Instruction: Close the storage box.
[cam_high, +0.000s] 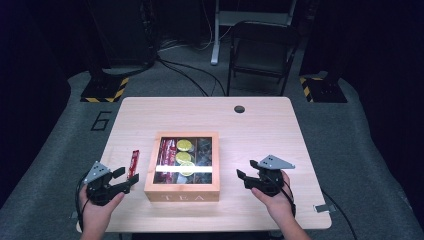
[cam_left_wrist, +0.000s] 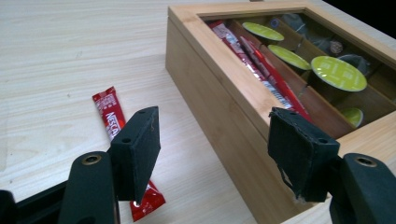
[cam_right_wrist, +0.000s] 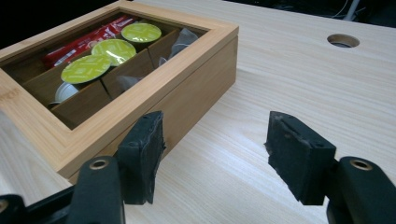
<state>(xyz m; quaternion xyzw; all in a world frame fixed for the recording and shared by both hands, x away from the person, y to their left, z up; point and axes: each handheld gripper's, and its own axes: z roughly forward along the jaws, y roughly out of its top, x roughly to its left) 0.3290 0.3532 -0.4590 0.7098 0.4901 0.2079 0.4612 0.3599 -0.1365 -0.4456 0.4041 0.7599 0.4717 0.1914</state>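
A wooden tea box (cam_high: 182, 192) with a glass lid sits at the middle of the tabletop (cam_high: 260, 130), toward the near edge. Under the glass lie red stick packets (cam_left_wrist: 252, 65) at the left, green-topped capsules (cam_right_wrist: 86, 68) in the middle and dark tea bags at the right. A loose red coffee stick (cam_high: 133, 164) lies just left of the box. The left claw (cam_high: 123, 179) hovers over that stick's near end, jaws apart and empty. The right claw (cam_high: 247, 168) hangs near the box's right side, also open with nothing between its jaws.

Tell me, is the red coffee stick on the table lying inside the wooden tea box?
No, the red coffee stick lies flat on the bare table, just outside the left wall of the wooden tea box.
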